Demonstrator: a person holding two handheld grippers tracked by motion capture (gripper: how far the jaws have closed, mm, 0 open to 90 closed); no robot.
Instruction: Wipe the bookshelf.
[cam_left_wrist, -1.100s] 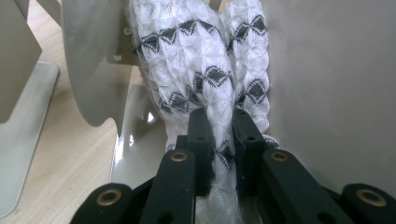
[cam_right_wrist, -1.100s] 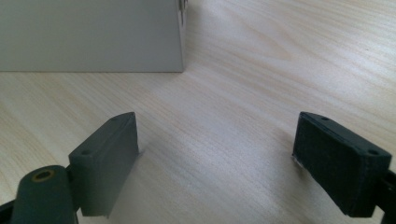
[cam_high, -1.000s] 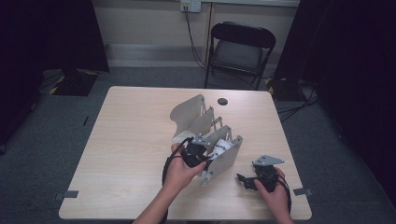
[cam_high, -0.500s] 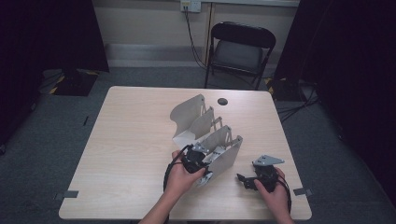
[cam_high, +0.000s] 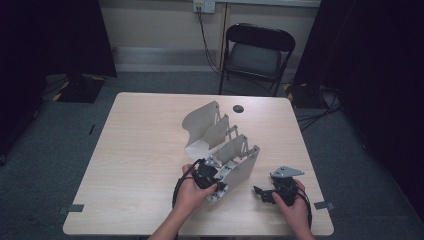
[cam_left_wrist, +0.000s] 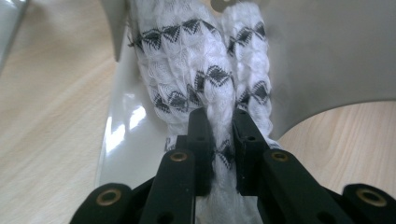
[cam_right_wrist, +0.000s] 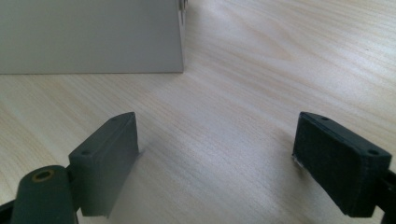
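In the high view the left gripper sits just below the middle of the frame, at the near end of a grey folding rack that runs from the centre of the light wooden table down toward the lower middle. Seen in the left gripper view, its fingers are nearly closed, pinching a white knitted cloth with black diamond patterns; the cloth runs from the upper middle of that frame down between the fingers and lies against the rack's grey panel on the right, over a glossy white surface at the lower left. The right gripper rests low at the lower right of the high view, on the table just beside the rack's near end and apart from the cloth. In the right gripper view its fingers stand wide apart with nothing between them, bare table beneath, and a flat grey side of the rack fills the upper left corner. A small dark round disc lies on the table above the rack, and a black folding chair stands beyond the table at the top centre
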